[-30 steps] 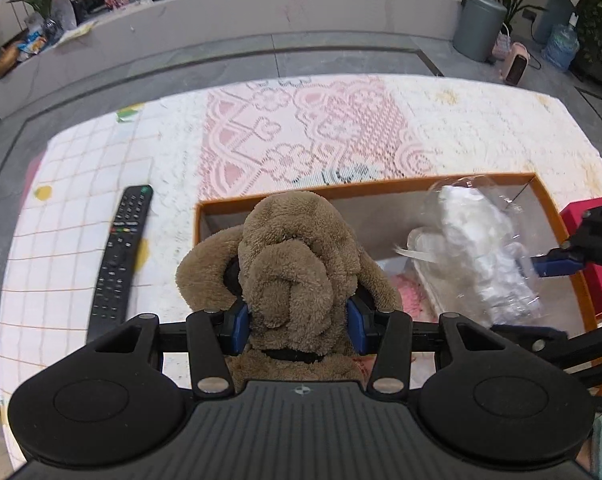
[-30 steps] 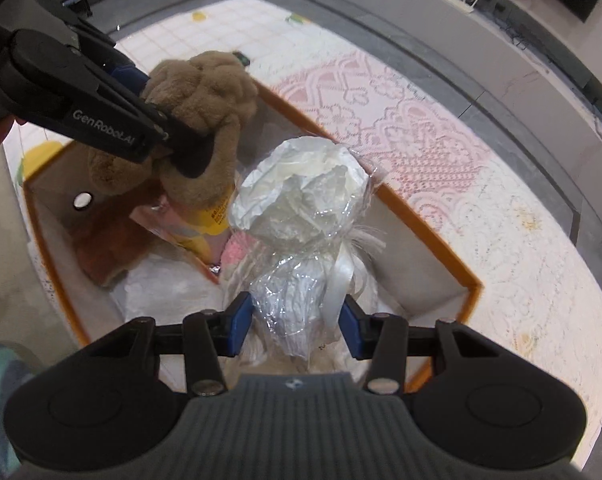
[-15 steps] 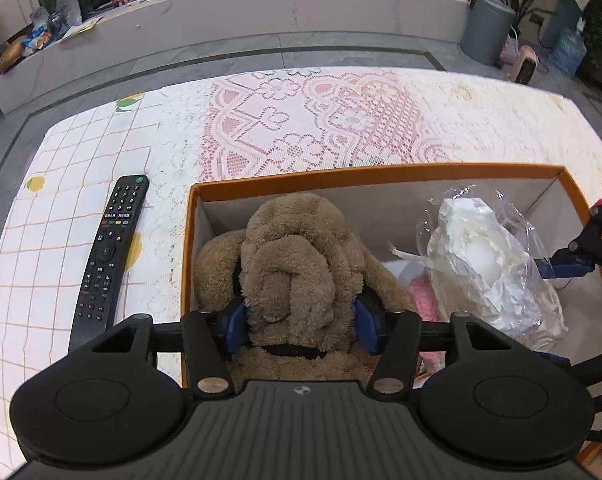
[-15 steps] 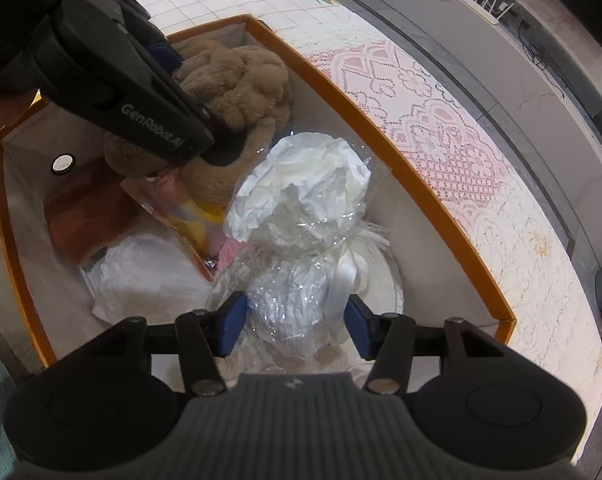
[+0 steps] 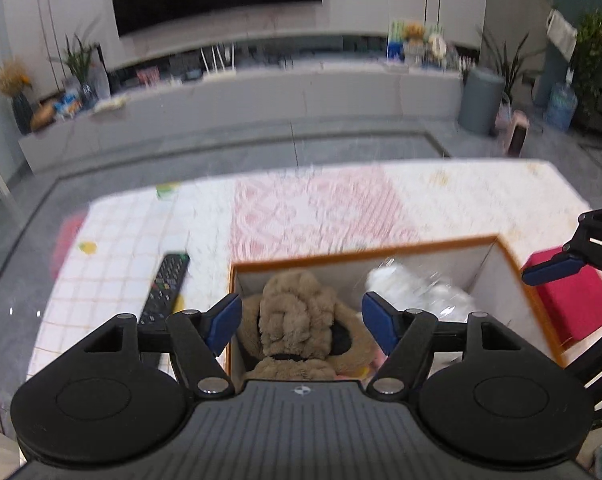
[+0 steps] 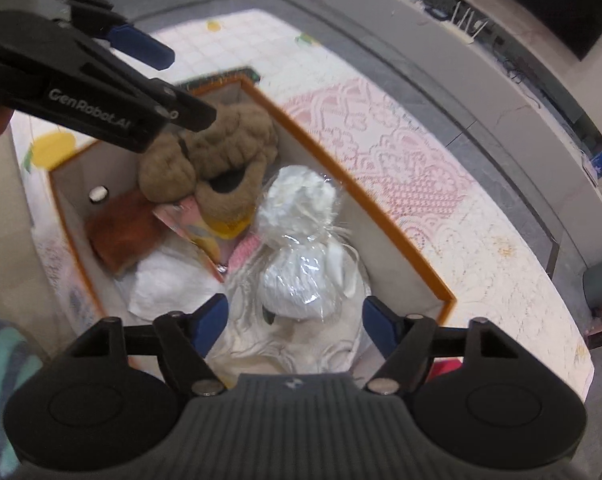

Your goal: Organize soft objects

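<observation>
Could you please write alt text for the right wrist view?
The right gripper, jaws open, hangs above a white toy in clear plastic wrap lying inside an orange-rimmed box. A brown plush dog lies behind, under the left gripper.

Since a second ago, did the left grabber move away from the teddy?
Yes. The left gripper has pulled up and back from the brown plush toy, which sits lower in the orange-rimmed box. Its jaws have just been opening and no longer touch it.
</observation>
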A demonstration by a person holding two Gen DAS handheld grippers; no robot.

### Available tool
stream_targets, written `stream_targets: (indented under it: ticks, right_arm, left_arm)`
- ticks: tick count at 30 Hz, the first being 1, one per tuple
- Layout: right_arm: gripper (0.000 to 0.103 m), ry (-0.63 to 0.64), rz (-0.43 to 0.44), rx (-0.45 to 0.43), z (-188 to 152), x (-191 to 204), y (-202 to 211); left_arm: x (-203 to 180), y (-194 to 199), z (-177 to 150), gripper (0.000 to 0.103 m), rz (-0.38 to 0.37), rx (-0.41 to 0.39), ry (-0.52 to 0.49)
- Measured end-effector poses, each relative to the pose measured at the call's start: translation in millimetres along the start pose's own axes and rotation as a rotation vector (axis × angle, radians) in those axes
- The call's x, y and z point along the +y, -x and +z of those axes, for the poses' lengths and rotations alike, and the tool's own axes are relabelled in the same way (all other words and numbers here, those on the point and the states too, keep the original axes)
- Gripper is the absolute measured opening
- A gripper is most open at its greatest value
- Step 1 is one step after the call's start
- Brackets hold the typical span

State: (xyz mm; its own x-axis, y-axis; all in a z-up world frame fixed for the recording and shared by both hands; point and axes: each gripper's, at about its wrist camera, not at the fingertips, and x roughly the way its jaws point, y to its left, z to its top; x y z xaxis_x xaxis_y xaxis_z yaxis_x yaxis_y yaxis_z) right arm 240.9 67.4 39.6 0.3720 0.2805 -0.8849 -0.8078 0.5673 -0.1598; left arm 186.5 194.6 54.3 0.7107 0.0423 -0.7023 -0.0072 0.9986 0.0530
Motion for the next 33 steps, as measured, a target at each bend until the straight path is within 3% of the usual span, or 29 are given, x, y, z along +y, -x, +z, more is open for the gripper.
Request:
stream_targets:
  ticks: [2,7,15,25,29,33]
  right_arm:
    - [0.084,-0.023,-0.01,-0.029,-6.3,0.0,16.8]
    - [0.087,-0.048,-0.048,-0.102,-34.9,3.2,64.3]
    - [0.087,-0.139,-0.098,-0.226,-101.9,2.6,137.2]
    - [0.088,-0.278,-0.233,-0.365,-193.3,0.9,196.8]
    - [0.088,-0.316,-0.292,-0.409,-219.8,8.7,201.6]
    - [0.089,-0.406,-0.316,-0.453,-242.7,13.8,201.9]
  left_arm:
    - [-8.2,19.3,-0.8,0.081,0.001,-0.048,-0.006]
    - [-41.9,73.8,-9.5,0.08,0.005,-0.178,-0.06]
    - [-90.2,132.6,-28.6,0.08,-0.019,-0.301,-0.054]
    - [-155.9,156.8,-63.1,0.079,0.079,-0.427,-0.12]
    - [-174.5,162.2,-82.7,0.079,0.11,-0.465,-0.088]
    - [-184.5,167.5,-102.2,0.088,0.145,-0.498,-0.04]
